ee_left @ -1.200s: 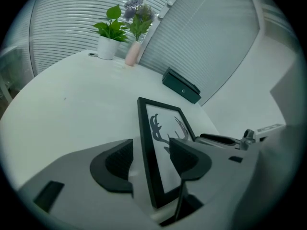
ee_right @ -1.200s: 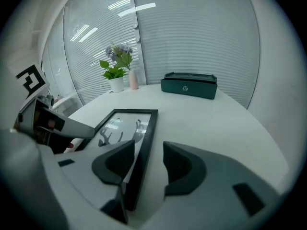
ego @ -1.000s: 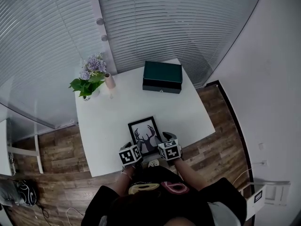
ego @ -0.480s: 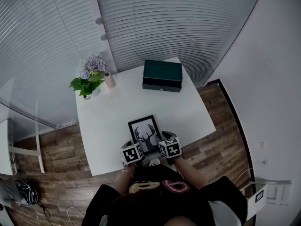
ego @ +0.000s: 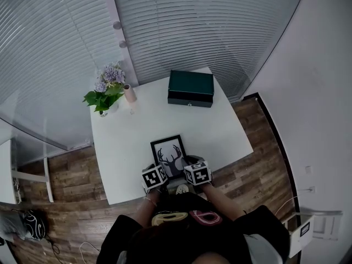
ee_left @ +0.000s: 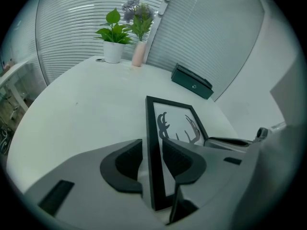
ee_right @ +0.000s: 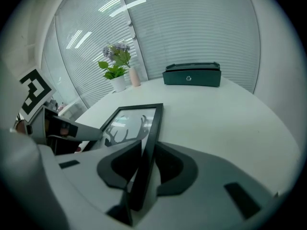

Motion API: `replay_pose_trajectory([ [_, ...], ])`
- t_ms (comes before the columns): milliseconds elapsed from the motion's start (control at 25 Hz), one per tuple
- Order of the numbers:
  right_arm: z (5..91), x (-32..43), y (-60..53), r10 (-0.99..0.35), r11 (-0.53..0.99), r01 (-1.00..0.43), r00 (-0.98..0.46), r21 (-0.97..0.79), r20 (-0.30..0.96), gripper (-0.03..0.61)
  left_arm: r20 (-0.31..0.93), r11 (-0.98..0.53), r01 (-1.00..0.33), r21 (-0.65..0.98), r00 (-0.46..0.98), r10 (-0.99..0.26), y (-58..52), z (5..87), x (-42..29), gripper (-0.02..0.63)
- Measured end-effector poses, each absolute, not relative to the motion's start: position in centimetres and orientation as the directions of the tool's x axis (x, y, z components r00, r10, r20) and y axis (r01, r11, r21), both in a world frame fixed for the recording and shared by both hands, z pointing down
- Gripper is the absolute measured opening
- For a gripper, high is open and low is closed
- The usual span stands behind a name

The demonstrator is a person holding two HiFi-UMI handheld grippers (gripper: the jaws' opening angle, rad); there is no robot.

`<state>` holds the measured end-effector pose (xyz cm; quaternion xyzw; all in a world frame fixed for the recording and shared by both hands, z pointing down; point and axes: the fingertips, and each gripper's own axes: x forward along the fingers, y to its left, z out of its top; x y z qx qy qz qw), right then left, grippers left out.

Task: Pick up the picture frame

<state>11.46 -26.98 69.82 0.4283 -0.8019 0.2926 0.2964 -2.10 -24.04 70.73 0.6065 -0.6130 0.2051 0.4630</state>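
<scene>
**Head view.** The picture frame (ego: 169,154) lies on the white table (ego: 126,142) near its front edge. The 2 tools flank it, the left gripper (ego: 157,168) at its left side and the right gripper (ego: 191,161) at its right. Both forearms reach in from the near edge, with the tools pitched steeply down.

**Left gripper view.** The jaws have just been closing with the frame's left rail between them. The inner pad meets the glass side. A thin sliver of light shows at the outer pad, so this grip is judged not yet firm.

**Right gripper view.** The jaws have also just been closing, and both pads now pinch the right rail.

**Assessment.** The step in hand is the grasp, and the lift has not begun. The next move calls for the left jaws to finish clamping. Both hands should then rise together and level, so the frame does not twist or slip.
</scene>
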Motion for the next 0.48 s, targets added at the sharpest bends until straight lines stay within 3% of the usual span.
replay_pose_trajectory([
  [480, 69.89, 11.19, -26.06, -0.51, 0.447, -0.866, -0.451, -0.223, 0.732, 0.093, 0.806, 0.22, -0.896, 0.386, 0.212, -0.553, -23.5, 70.84, -2.43, 0.084],
])
